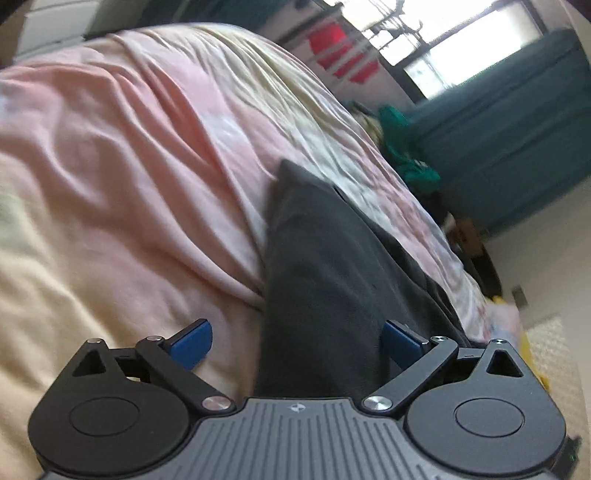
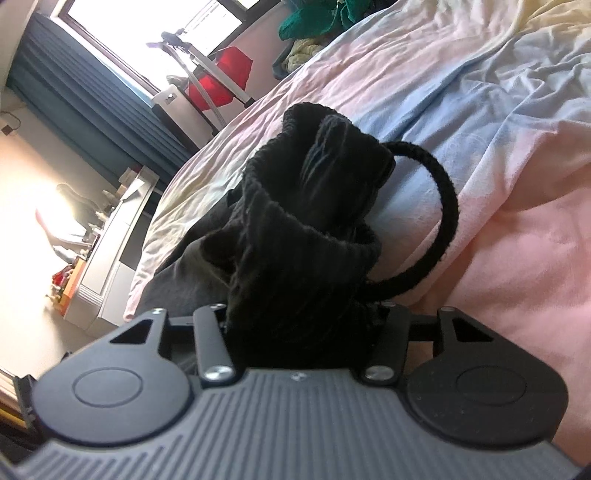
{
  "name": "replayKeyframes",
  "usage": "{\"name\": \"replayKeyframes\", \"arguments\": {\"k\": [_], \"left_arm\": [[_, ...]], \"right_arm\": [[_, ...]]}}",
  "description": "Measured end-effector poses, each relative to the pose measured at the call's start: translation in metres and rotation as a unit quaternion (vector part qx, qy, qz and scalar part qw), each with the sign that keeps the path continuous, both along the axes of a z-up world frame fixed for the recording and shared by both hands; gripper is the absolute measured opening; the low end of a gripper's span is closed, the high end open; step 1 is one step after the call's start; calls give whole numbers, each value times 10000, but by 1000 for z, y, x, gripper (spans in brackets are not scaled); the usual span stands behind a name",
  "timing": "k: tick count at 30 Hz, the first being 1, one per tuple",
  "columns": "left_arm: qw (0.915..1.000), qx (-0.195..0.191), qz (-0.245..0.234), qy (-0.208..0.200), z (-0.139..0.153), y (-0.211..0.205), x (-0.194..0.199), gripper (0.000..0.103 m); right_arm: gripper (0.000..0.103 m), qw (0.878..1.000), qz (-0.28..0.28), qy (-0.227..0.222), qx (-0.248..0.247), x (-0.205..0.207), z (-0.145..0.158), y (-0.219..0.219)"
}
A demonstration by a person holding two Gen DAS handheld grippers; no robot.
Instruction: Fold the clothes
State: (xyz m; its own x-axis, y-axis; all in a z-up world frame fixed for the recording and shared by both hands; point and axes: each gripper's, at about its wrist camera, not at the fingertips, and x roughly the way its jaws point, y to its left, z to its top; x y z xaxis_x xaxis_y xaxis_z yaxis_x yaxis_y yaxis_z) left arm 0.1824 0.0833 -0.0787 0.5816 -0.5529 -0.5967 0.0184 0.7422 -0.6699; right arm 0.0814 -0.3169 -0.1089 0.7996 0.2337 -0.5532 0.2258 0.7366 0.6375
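Observation:
A dark grey garment (image 1: 325, 280) lies stretched along the pink and cream bedsheet (image 1: 122, 155). My left gripper (image 1: 297, 341) is open, its blue fingertips (image 1: 194, 341) spread on either side of the garment's near end. In the right wrist view, a black ribbed waistband with a drawstring loop (image 2: 306, 218) bunches up from the jaws. My right gripper (image 2: 301, 321) is shut on this black fabric, which hides the fingertips. More grey cloth (image 2: 184, 280) trails left of it on the pastel sheet (image 2: 480, 92).
The bed's edge drops to a pale floor (image 1: 546, 240) beside teal curtains (image 1: 517, 140). A pile of green clothes (image 2: 314, 14) sits at the far end of the bed. A drying rack with a red item (image 2: 221, 81) stands by the window, and a white cabinet (image 2: 110, 251) is beside the bed.

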Motion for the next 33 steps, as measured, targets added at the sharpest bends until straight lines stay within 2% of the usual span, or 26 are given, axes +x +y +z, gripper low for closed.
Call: {"name": "replayKeyframes", "arguments": {"k": [4,6,7,9,12,16,22,25,30,33], "left_arm": [[9998,-52,-100,-146,0,-3,-9,87],[9995,-55,-119,-278,2,-4,-14,69],[9993,-57,-128,-344,3,-4,-16,68],[9987,-59,-147,-475,5,-4,-22,56],[9976,-64,-175,-672,8,-4,-29,43],[9960,-102,-182,-871,16,-1,-49,39],[9937,-156,26,-1106,46,1,-86,37],[9937,-204,104,-1095,67,-5,-100,37],[9936,-97,-79,-1122,113,-40,-108,36],[9933,5,-275,-1125,143,-83,-96,36]], "right_arm": [[55,9999,10,-44,-136,-2,6,6],[53,9998,15,-66,-204,-3,8,8],[51,9997,17,-77,-238,-4,10,10],[46,9995,22,-100,-306,-5,13,12],[40,9989,32,-163,-429,-9,20,17],[37,9995,-65,-214,-221,-27,29,20],[36,9994,-184,-240,144,-62,43,19],[36,9990,-277,-253,256,-67,60,-6],[35,9977,-447,-271,441,-72,91,-53],[35,9966,-550,-282,552,-76,110,-81]]}}
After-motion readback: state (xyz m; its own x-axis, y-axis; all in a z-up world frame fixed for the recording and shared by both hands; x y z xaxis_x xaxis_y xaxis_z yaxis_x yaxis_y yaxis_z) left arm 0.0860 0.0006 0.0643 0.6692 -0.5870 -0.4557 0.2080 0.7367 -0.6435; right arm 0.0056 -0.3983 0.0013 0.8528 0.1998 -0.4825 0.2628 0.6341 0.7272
